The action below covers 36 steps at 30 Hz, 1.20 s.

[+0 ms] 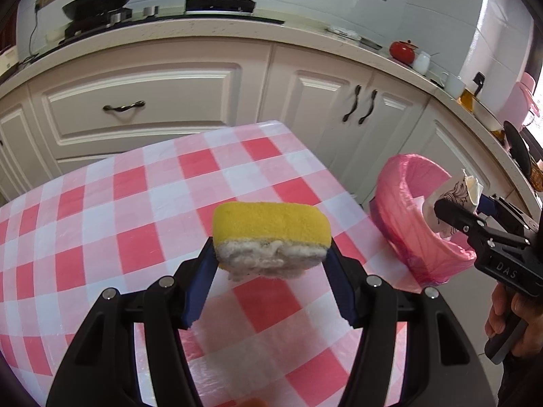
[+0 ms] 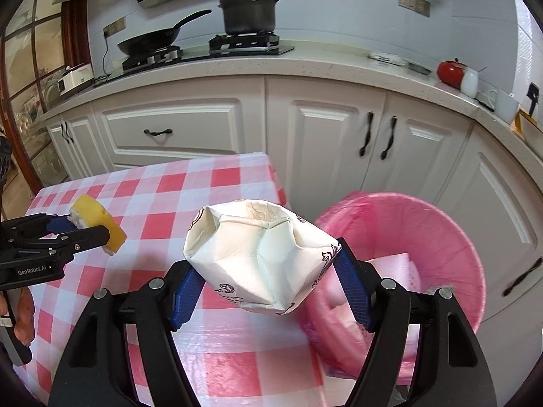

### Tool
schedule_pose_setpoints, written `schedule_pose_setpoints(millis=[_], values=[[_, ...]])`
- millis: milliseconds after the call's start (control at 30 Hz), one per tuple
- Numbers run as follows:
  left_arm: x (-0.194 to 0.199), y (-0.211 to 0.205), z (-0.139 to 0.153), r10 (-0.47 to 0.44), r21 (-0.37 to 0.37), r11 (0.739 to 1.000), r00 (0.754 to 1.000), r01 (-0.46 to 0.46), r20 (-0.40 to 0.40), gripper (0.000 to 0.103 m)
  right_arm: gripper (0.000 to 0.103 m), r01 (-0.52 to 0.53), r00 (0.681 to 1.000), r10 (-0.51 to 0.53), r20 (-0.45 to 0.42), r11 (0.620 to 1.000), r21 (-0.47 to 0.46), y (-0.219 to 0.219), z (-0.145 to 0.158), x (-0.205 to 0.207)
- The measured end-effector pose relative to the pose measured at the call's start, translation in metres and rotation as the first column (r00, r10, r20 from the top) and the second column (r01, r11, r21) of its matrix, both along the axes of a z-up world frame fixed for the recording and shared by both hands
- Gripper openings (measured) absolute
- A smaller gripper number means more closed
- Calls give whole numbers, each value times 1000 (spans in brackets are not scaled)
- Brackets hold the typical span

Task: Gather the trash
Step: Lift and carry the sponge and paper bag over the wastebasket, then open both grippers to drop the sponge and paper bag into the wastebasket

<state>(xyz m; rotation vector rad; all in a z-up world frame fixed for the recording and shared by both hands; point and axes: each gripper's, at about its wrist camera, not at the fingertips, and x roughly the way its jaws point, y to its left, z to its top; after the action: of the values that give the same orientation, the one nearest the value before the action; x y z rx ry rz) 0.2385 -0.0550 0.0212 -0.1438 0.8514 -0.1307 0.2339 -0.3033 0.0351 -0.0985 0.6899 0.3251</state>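
My left gripper (image 1: 271,254) is shut on a yellow sponge (image 1: 271,227) with a worn grey underside, held above the red-and-white checked table (image 1: 135,203). The sponge also shows in the right wrist view (image 2: 98,224), at the left over the table. My right gripper (image 2: 268,268) is shut on a crumpled white paper cup (image 2: 261,254) at the table's right edge, next to the bin. The cup shows in the left wrist view (image 1: 454,196) over the rim of the pink-lined trash bin (image 1: 400,203). The bin (image 2: 451,237) stands on the floor right of the table and holds pale trash.
White kitchen cabinets (image 2: 322,135) stand close behind the table and bin. The counter above carries a stove with a pan (image 2: 152,40) and a pot (image 2: 249,10), a red pot (image 2: 449,69) and cups.
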Motion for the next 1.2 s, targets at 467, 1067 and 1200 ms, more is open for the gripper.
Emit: schedule_pose_setpoints(millis=[467, 1067, 1200], values=[[23, -67, 21, -123, 21, 992, 992, 122, 33, 60, 68, 106, 994, -106, 3, 994, 16, -61, 5, 12], [53, -162, 30, -296, 8, 955, 954, 296, 38, 60, 68, 207, 978, -207, -23, 978, 11, -128, -4, 33], [58, -182, 28, -324, 9, 946, 945, 324, 35, 61, 68, 224, 974, -224, -33, 974, 13, -141, -7, 39]])
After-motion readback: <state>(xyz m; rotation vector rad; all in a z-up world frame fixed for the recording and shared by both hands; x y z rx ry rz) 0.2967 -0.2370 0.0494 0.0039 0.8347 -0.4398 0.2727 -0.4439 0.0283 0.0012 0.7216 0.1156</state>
